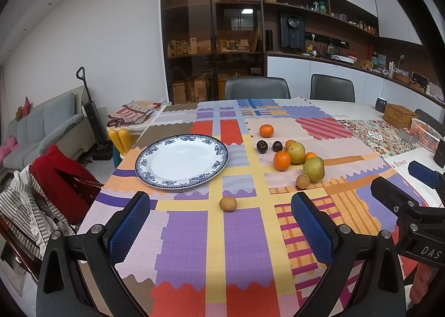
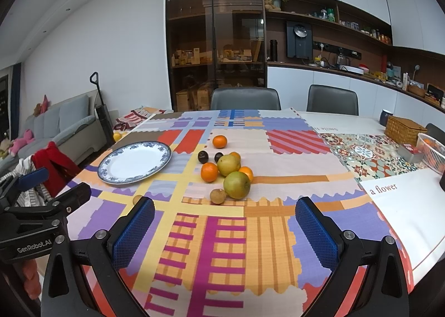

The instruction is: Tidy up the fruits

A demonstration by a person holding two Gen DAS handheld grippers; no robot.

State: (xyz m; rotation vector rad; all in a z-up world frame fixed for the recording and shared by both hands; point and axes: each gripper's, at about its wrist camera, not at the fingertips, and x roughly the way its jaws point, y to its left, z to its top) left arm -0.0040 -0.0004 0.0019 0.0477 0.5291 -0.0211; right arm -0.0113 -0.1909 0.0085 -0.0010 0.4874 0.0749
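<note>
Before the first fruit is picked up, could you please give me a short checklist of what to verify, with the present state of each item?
1. Left gripper open and holding nothing: ok.
2. Right gripper open and holding nothing: ok.
3. White plate with blue floral rim bare and ready to receive fruit: ok.
4. Small tan round fruit standing apart on the patchwork tablecloth, ahead of the left gripper's open fingers, nothing in between: ok.
5. Large green-yellow round fruit free to lift alone: not ok, it sits against another small tan fruit and close to the oranges.
6. Whether the fruits are firm enough to squeeze: cannot tell.
</note>
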